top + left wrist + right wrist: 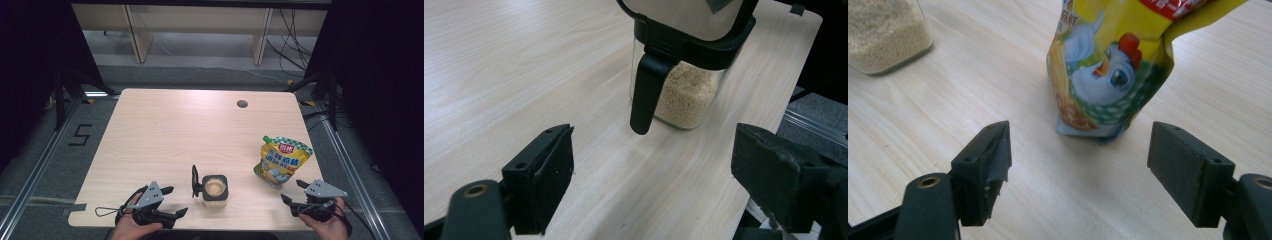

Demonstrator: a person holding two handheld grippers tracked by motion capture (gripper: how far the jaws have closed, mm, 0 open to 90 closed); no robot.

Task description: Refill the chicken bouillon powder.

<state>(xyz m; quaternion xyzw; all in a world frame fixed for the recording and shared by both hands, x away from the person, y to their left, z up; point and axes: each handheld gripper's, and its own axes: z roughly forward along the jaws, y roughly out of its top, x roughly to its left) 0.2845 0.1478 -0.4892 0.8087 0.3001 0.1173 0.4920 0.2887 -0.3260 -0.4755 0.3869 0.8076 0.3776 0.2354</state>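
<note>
Evidently both tools are lined up for a first grasp: the left hand-held gripper [171,201] faces the glass jar [215,191] of pale granules, and the right hand-held gripper [291,191] faces the yellow refill pouch [281,161]. Each has its jaws spread wide and empty, well short of contact.

To do this step well, I judge the right tool should close on the pouch above its base, where the film is fuller and will not buckle, while the left steadies the jar by its glass body or black collar rather than the lid [194,181].

The jar stands upright near the front edge of the table [170,130], roughly at its middle, its long axis vertical and its mouth facing up. Its flip lid stands open on the side toward the left tool; in the left gripper view the lid's tab [647,95] hangs down toward the camera. The pouch stands to the jar's right, apart from it, upright but leaning slightly, long axis near vertical, its corner spout [267,139] at the upper left.
</note>
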